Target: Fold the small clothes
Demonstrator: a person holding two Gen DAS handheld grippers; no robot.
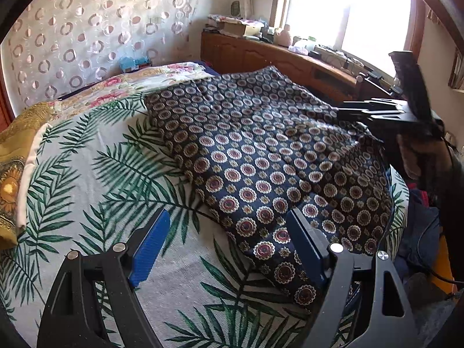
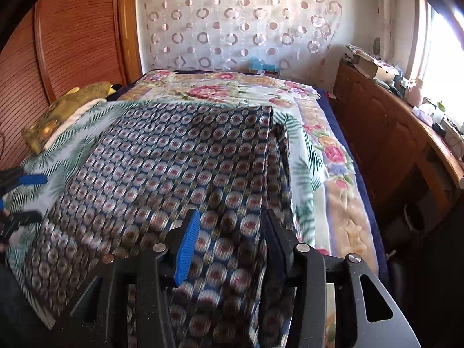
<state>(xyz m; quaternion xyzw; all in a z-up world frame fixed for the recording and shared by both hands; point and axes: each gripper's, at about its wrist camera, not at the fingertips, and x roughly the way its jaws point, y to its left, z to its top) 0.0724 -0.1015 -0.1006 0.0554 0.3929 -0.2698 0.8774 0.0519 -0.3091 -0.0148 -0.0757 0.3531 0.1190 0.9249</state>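
We see a dark navy garment (image 1: 275,156) printed with rows of round medallions lying spread on a bed, over a white bedspread (image 1: 95,174) patterned with green palm fronds. In the left wrist view the garment covers the right half of the bedspread and reaches toward its near edge. Our left gripper (image 1: 229,249) hovers over that near edge with its blue-padded jaws spread wide and nothing between them; one finger is over bare bedspread, the other over the garment's near corner.

In the right wrist view, which is blurred, our right gripper (image 2: 232,246) sits low over the garment (image 2: 162,168), its jaws partly apart, and the pads do not press the cloth. The garment's right side shows a straight folded edge just beside the floral quilt (image 2: 333,156) underneath. A gold cushion (image 2: 58,113) rests at the bed's far left corner, and a wooden cabinet (image 2: 385,133) runs along the bed's right side under the window.
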